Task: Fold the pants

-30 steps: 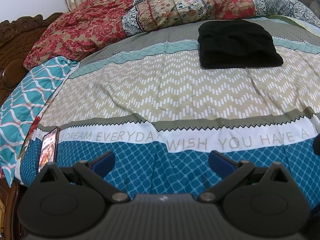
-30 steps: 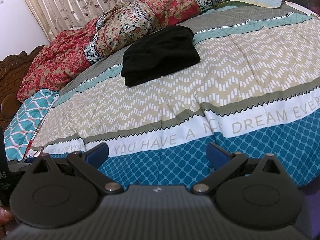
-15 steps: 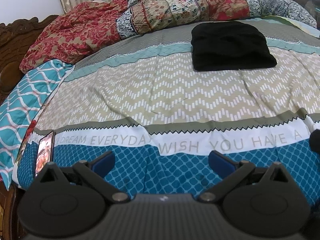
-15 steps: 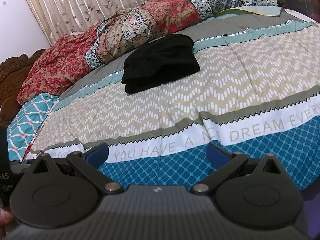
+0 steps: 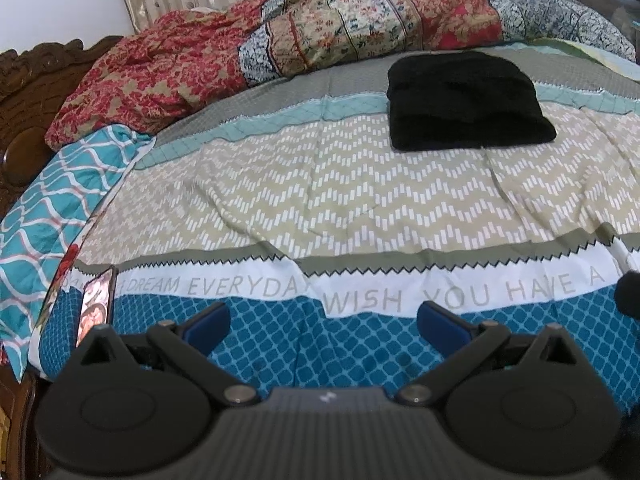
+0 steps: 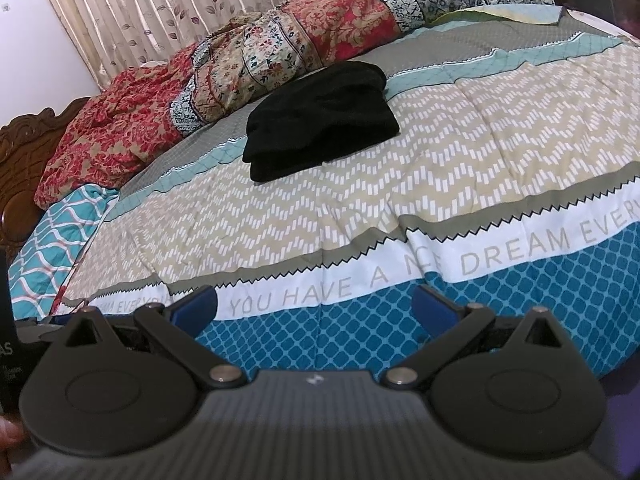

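The black pants (image 5: pixel 468 102) lie folded in a compact rectangle on the far part of the bed, on the grey and teal bands of the patterned cover; they also show in the right wrist view (image 6: pixel 320 120). My left gripper (image 5: pixel 322 320) is open and empty, over the blue front edge of the cover, far from the pants. My right gripper (image 6: pixel 314 304) is open and empty too, also at the front edge.
A bunched red and floral quilt (image 5: pixel 280 44) lies along the back of the bed. A teal patterned pillow (image 5: pixel 52 208) and a carved wooden headboard (image 5: pixel 20 92) are at the left. A phone (image 5: pixel 96 306) lies near the front left corner. Curtains (image 6: pixel 180 8) hang behind.
Both grippers have drawn back and lifted slightly from the bed, so the view has shifted a little. The folded pants have not moved. Both jaws stay open.
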A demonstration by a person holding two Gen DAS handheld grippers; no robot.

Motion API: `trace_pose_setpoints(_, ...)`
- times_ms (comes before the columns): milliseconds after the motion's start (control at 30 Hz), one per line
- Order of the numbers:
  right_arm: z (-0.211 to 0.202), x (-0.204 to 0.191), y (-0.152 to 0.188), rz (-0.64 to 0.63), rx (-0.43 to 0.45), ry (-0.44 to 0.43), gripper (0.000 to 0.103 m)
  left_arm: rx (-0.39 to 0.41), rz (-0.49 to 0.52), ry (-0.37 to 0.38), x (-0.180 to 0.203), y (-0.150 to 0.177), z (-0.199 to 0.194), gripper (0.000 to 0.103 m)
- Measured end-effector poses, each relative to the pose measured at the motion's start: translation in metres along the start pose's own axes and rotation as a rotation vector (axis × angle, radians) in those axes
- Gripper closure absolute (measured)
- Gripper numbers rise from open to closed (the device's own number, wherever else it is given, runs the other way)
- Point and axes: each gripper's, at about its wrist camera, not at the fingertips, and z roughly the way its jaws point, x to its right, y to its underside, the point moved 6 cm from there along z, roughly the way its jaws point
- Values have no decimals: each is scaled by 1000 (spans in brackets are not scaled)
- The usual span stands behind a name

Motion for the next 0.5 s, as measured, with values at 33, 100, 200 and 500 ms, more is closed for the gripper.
trace_pose_setpoints(33, 0, 0, 0, 1, 0, 0, 0, 9, 1, -3, 0, -1, -1, 0)
trace_pose_setpoints(100, 0, 0, 0, 1, 1, 0, 0, 23, 2, -6, 0, -4, -3, 0)
trace_pose_setpoints(200, 0, 1, 0, 1, -1, 0, 0, 30, -5, 5, -1, -7, -3, 0)
trace_pose_setpoints(500, -1, 1, 0, 3, -1, 0, 0, 27, 2, 6, 3, -8, -2, 0)
